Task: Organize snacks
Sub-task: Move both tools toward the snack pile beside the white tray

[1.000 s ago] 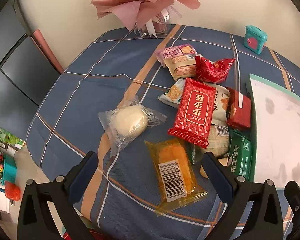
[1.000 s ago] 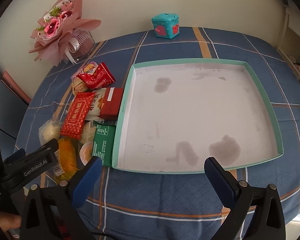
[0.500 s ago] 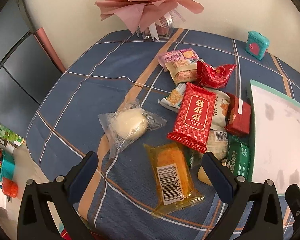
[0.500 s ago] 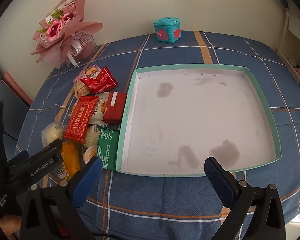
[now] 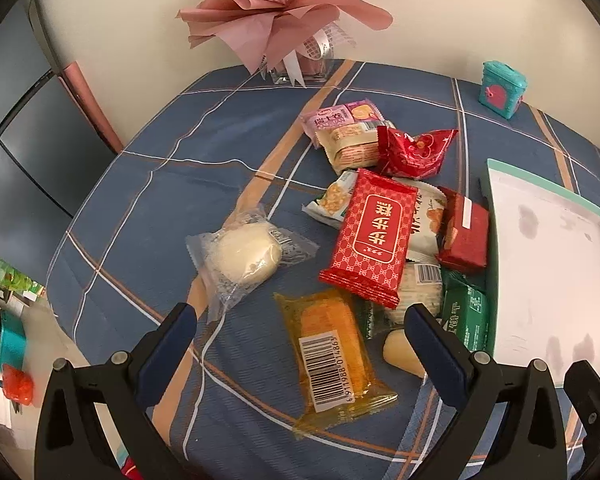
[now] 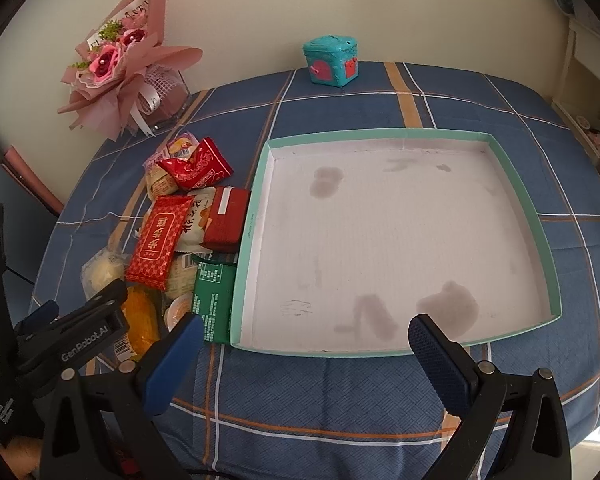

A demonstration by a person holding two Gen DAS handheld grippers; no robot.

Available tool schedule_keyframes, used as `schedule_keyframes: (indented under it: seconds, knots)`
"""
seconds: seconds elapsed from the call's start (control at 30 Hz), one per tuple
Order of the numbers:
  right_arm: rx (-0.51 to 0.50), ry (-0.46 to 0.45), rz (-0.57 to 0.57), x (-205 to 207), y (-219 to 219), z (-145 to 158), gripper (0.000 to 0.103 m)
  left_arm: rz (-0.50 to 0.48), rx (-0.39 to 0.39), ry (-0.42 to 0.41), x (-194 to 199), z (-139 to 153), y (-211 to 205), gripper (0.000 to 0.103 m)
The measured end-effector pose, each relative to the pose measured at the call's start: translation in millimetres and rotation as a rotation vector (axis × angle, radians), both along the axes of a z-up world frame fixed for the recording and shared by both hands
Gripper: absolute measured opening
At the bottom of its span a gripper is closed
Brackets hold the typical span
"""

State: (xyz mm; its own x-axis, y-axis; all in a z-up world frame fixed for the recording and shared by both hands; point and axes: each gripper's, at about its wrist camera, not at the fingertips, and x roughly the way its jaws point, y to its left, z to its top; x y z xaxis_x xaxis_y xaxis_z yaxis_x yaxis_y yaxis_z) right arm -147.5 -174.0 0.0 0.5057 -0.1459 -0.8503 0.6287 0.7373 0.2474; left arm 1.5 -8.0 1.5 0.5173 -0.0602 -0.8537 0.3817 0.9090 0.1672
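A heap of snack packets lies on the blue plaid tablecloth, left of a shallow teal-rimmed white tray. The heap holds an orange cake packet, a clear-wrapped white bun, a long red packet, a dark red box and a green packet. My left gripper is open and empty, above the orange packet. My right gripper is open and empty, over the tray's near edge. The tray also shows in the left wrist view.
A pink flower bouquet in a glass vase stands at the back of the table. A small teal box stands at the far edge. The table's left edge drops off beside a dark cabinet.
Both grippers have drawn back and lifted slightly, so the snacks and tray sit a little farther off in view. Nothing on the table has moved.
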Motion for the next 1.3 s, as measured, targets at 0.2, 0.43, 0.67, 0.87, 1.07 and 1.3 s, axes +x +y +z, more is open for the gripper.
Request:
schedule_keyframes:
  seconds: [0.2, 0.43, 0.67, 0.87, 1.07, 1.3]
  knots:
    - [0.001, 0.017, -0.021, 1, -3, -4, 0.103, -0.029, -0.005, 0.008, 0, -2, -2, 0.103]
    - [-0.048, 0.065, -0.013, 8, 3, -7, 0.103, -0.039, -0.029, 0.020, 3, -3, 1, 0.103]
    - [-0.069, 0.099, -0.001, 14, 8, -13, 0.103, -0.048, -0.060, 0.035, 5, -5, 5, 0.103]
    - [-0.086, 0.132, -0.011, 17, 7, -18, 0.103, -0.053, -0.104, 0.039, 7, -3, 9, 0.103]
    - [-0.087, 0.150, -0.020, 18, 6, -22, 0.103, -0.034, -0.167, 0.049, 11, -2, 17, 0.103]
    - [-0.089, 0.123, -0.027, 19, 7, -20, 0.103, 0.021, -0.222, 0.052, 22, -5, 31, 0.103]
